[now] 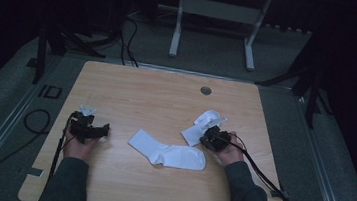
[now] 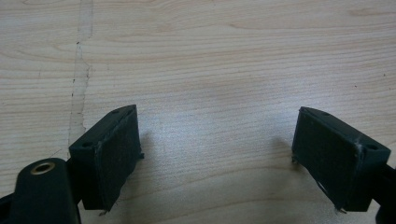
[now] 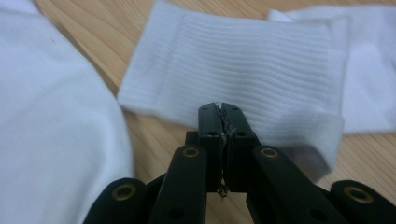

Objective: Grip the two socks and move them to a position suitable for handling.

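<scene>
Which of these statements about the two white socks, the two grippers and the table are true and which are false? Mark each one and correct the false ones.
1. The left gripper is open over bare wood. True.
2. The right gripper stands wide open. False: its jaws are pressed together at the ribbed cuff of the right sock, with a little white between the pads.
3. Two white socks lie on the table. True.
4. The middle sock lies between the left gripper's jaws. False: it lies apart from that gripper.
</scene>
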A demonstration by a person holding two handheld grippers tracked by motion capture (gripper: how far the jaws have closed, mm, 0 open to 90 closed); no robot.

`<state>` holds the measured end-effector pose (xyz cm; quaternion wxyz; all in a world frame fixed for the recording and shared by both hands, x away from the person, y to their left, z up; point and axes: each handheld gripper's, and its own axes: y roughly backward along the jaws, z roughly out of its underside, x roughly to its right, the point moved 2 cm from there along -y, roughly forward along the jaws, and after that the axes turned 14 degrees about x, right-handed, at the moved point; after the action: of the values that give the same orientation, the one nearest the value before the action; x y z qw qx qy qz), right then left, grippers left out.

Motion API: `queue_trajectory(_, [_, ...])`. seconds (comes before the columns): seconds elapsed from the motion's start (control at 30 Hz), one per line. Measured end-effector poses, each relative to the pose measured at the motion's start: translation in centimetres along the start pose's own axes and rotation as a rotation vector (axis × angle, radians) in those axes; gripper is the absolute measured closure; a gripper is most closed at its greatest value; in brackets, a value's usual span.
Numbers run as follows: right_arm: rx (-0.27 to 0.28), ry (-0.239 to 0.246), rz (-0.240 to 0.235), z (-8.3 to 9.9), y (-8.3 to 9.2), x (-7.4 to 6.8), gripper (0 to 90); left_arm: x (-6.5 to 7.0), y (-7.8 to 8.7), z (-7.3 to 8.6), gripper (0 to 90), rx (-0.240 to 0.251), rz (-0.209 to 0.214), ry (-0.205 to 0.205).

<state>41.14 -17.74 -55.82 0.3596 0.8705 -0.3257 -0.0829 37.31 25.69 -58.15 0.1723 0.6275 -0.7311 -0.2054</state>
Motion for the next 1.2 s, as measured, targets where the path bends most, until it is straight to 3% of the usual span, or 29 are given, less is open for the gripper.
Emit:
queue_trajectory(0.17, [0.027, 0.018, -0.047, -1.2, -1.0, -1.0, 86.2, 0.0, 0.0, 0.0, 15.4, 0.000, 0.000, 0.000])
queue_trajectory(0.27, [0.073, 0.005, -0.018, -2.1, -0.5, -0.4, 86.2, 0.0, 0.0, 0.0, 15.4, 0.000, 0.000, 0.000])
queue_trajectory(0.4, [0.119, -0.033, 0.077, -2.8, 0.9, 2.3, 89.5, 0.0, 0.0, 0.0, 15.4, 0.000, 0.000, 0.000])
queue_trajectory(0.5, [0.096, -0.023, 0.134, -2.8, 1.0, 3.9, 89.8, 0.0, 0.0, 0.0, 15.4, 0.000, 0.000, 0.000])
queue_trajectory(0.77, [0.041, -0.046, 0.146, -2.2, -1.1, 5.6, 89.9, 0.0, 0.0, 0.0, 15.4, 0.000, 0.000, 0.000])
queue_trajectory(0.97, [-0.005, -0.048, 0.122, -1.1, -1.9, 5.2, 89.9, 0.0, 0.0, 0.0, 15.4, 0.000, 0.000, 0.000])
queue_trajectory(1.2, [-0.012, -0.047, 0.082, 0.4, 0.1, 3.8, 89.8, 0.0, 0.0, 0.0, 15.4, 0.000, 0.000, 0.000])
